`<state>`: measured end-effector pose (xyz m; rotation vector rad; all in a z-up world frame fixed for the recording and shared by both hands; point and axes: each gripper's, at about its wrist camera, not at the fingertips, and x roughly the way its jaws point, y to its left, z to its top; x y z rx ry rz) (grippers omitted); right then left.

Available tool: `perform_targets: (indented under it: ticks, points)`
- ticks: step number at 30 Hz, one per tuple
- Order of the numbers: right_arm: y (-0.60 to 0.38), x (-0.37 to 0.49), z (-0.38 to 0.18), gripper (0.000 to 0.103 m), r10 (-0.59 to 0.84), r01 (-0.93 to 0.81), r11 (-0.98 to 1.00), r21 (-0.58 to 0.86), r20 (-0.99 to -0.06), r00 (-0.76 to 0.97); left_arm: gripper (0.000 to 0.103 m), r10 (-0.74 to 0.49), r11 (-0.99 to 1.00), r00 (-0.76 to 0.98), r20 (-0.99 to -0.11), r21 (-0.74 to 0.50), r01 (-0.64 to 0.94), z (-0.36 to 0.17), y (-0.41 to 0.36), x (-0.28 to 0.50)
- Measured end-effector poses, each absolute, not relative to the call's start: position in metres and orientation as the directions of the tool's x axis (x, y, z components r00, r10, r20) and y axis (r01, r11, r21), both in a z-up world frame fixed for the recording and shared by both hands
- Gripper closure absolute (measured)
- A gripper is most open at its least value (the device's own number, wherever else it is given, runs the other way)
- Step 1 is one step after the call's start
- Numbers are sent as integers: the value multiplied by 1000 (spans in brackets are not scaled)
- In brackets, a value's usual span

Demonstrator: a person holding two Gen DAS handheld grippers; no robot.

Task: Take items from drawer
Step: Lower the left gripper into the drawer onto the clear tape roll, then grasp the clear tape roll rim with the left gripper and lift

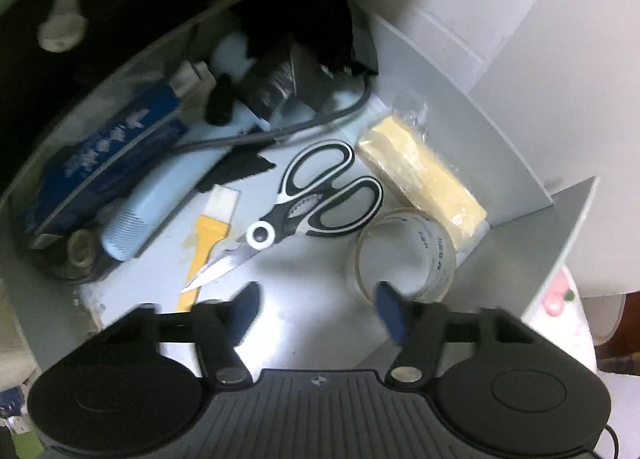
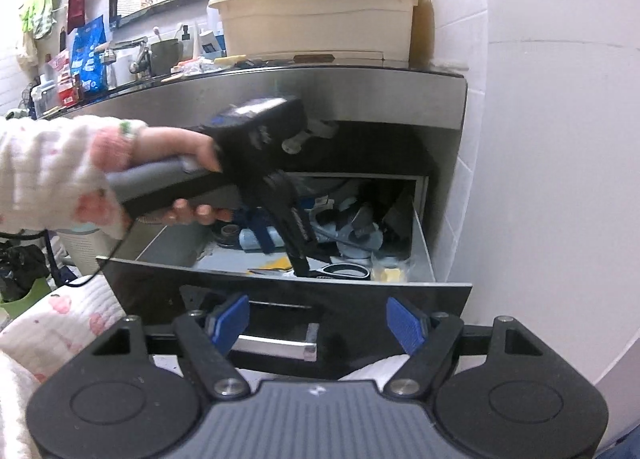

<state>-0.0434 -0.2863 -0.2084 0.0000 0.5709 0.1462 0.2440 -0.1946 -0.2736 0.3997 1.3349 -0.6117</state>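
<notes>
The drawer is pulled out and full of items. In the left wrist view, black-and-white scissors lie in the middle, a clear tape roll to their right, a yellow wrapped block beyond it, a yellow brush under the blades. My left gripper is open and empty, just above the drawer floor, near the tape roll. In the right wrist view my right gripper is open and empty in front of the drawer front, and the left gripper reaches down into the drawer.
A blue box, a light blue comb-like tool, a black cable and black bags crowd the drawer's back and left. A beige tub and clutter stand on the counter above. A white tiled wall is at the right.
</notes>
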Motion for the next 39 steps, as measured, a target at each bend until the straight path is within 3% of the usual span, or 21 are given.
perform_targets:
  ticks: [8, 11, 21, 28, 36, 39]
  points:
    - [-288, -49, -213, 27, 159, -146, 987, 67, -546, 823, 53, -193, 801, 38, -980, -135, 584, -301, -208, 256]
    - [-290, -49, -216, 27, 158, -137, 987, 80, -551, 819, 68, -186, 810, 10, -983, -147, 568, -309, -214, 259]
    - [-293, -50, -217, 27, 158, -123, 987, 101, -543, 825, 70, -154, 838, 7, -988, -127, 531, -323, -223, 264]
    - [-293, -50, -216, 27, 155, -109, 987, 118, -529, 834, 89, -128, 840, 0, -992, -108, 532, -332, -229, 264]
    - [-292, -49, -214, 27, 163, -114, 986, 126, -519, 839, 89, -118, 858, -28, -993, -116, 500, -342, -227, 269]
    - [-292, -48, -214, 27, 166, -110, 984, 138, -514, 841, 94, -120, 864, -31, -992, -120, 490, -344, -226, 270]
